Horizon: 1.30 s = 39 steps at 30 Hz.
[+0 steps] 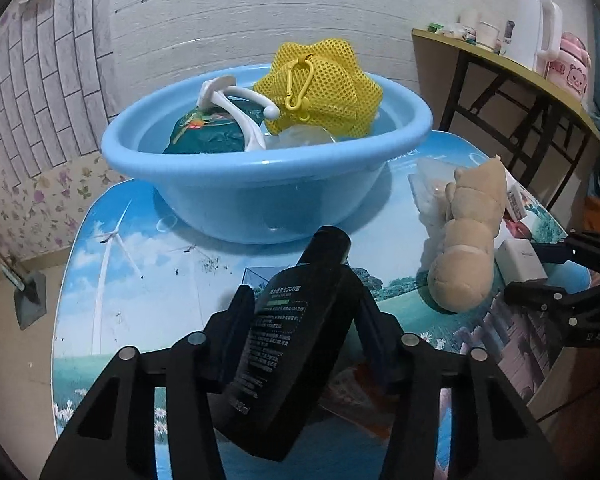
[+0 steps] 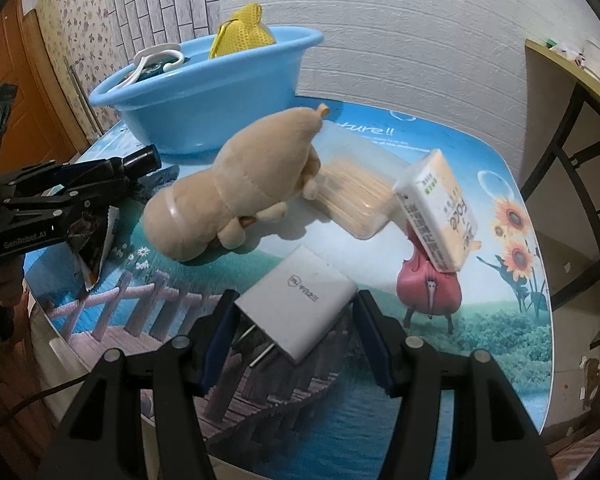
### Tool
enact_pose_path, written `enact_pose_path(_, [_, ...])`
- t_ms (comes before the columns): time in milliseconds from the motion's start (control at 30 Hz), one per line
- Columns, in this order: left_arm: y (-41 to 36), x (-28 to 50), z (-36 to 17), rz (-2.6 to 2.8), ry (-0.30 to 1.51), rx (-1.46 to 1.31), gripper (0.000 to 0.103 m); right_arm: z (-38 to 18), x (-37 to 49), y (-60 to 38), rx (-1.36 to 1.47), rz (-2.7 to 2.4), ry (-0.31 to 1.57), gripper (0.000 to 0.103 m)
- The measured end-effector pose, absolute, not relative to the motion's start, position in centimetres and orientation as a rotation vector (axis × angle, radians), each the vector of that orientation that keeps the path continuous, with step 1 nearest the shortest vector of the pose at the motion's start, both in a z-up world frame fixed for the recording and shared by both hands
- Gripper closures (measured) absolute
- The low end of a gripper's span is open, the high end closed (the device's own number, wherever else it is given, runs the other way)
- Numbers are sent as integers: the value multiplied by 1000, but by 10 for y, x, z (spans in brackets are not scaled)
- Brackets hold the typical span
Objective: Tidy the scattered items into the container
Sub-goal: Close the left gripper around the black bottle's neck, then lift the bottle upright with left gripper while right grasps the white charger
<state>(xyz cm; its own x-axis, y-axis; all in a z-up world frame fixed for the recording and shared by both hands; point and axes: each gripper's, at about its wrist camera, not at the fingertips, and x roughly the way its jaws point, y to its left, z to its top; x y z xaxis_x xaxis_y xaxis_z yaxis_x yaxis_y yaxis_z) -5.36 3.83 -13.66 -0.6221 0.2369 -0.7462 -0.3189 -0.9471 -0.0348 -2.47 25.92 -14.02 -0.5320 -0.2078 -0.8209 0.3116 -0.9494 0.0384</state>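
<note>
the blue basin (image 1: 260, 196) stands at the far side of the worktop (image 1: 148, 280), close to the white wall. in it lie a yellow mesh pouch (image 1: 324, 92) with a yellow clip, propped against the far rim and rising above it, a white plastic hanger (image 1: 236, 108) resting over a dark green packet (image 1: 208, 132), and something pale and clear beneath the pouch (too hidden to name).

the left gripper (image 1: 300, 316) has its jaws pinched on a black bottle (image 1: 292, 332), cap pointing toward the basin; nothing stands between the cap and the basin's near wall.

on the right side of the worktop the right gripper (image 2: 296, 340) has its jaws spread either side of a white charger (image 2: 300, 300), prongs toward the camera, the pads not pressing it. just beyond lies a beige plush toy (image 2: 240, 184), touching a clear box of toothpicks (image 2: 356, 196); a tissue pack (image 2: 440, 208) leans tilted against that box. a torn snack wrapper (image 2: 96, 244) sits near the worktop's left edge. the front strip of the worktop is bare, and a second table (image 1: 540, 92) stands close off the right edge.
</note>
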Motion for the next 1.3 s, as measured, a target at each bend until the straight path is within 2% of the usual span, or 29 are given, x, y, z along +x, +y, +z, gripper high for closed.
enact_pose_path(267, [20, -55, -127, 2529, 38, -1187, 70, -141, -25, 256, 1315, -2492, 175, 46])
enact_pose_path(467, [-2, -50, -122, 2520, -26, -1224, 78, -132, -14, 239, 1220, -2423, 270, 46])
enact_pose_path(733, [-17, -39, -122, 2544, -47, -1251, 80, -136, -8, 222, 1230, -2342, 332, 46])
enact_pose_path(1167, [-17, -33, -131, 2597, -11, -1258, 79, -133, -5, 236, 1297, -2377, 308, 45])
enact_pose_path(1233, [-18, -32, -135, 2601, -8, -1261, 78, -133, -2, 240, 1306, -2388, 300, 45])
enact_pose_path(1300, [-17, -30, -138, 2627, -2, -1256, 71, -133, 0, 245, 1312, -2412, 294, 45])
